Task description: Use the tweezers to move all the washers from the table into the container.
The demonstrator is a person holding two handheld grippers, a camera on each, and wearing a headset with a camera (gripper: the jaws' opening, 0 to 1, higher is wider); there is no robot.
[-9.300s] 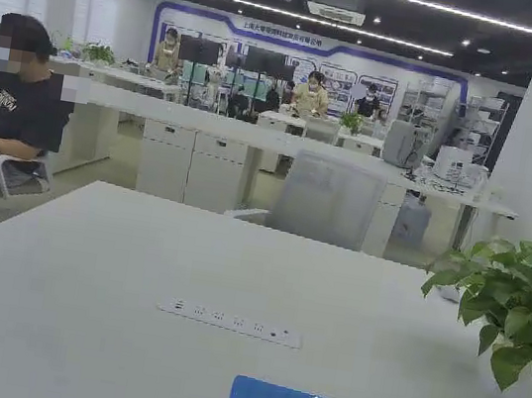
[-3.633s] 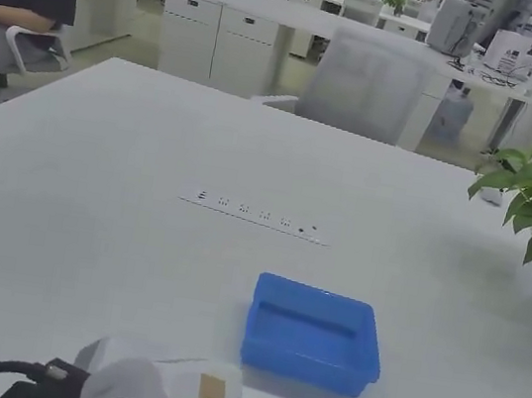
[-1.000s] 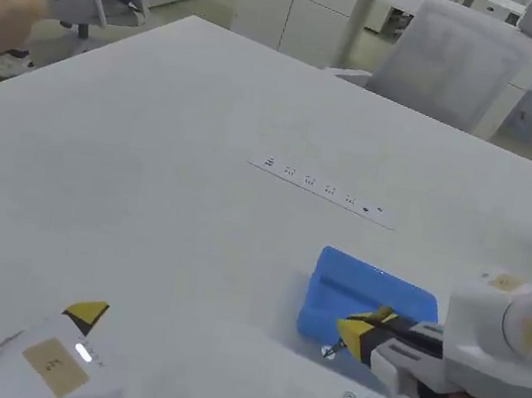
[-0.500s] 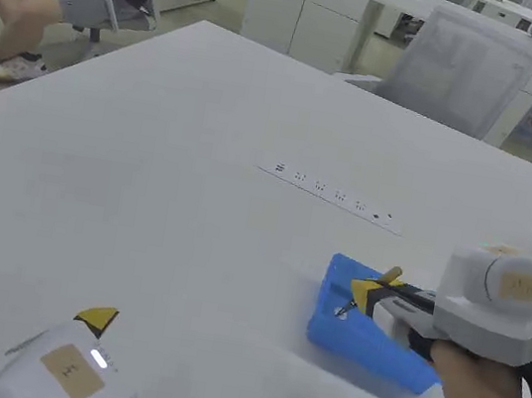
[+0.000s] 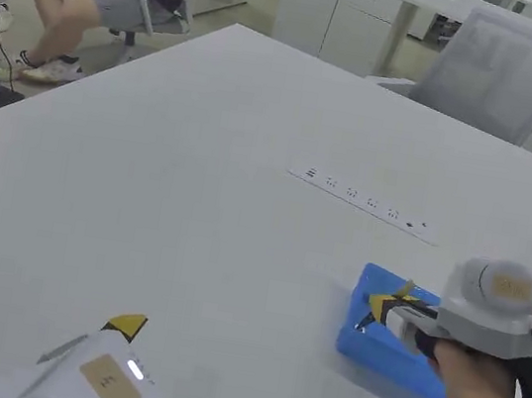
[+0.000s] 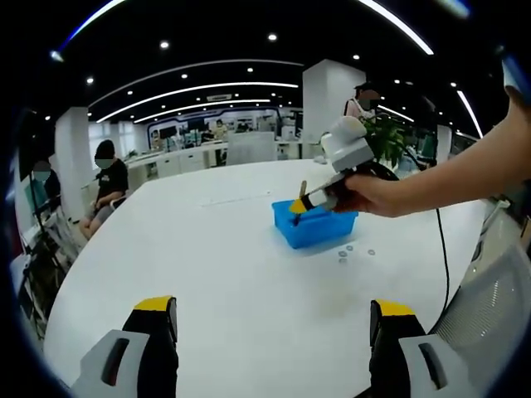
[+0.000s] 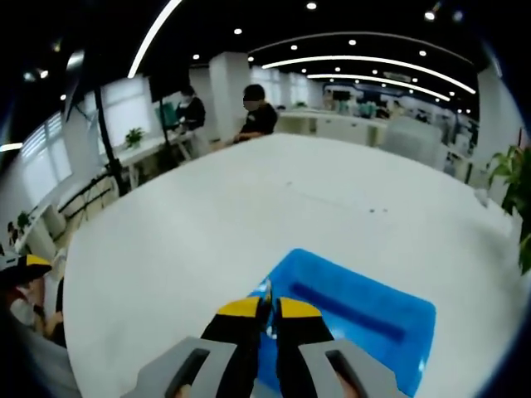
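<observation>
- Left gripper view: the left gripper [image 6: 270, 308] rises from the bottom edge, its jaws spread wide with nothing between them. At centre, the blue container [image 6: 319, 228] sits on the white table [image 6: 207, 257]. A hand [image 6: 365, 192] holds the right gripper [image 6: 299, 204] over the container's left rim. A few washers [image 6: 353, 251] lie on the table just lower right of the container.
- Right gripper view: the yellow-tipped jaws are almost closed, pinching thin metal tweezers [image 7: 267, 300] that point over the container's near-left corner. Whether the tips carry a washer cannot be told.
- Head view: the container and right gripper are at lower right, with the washers below them. The left gripper is at lower left.
</observation>
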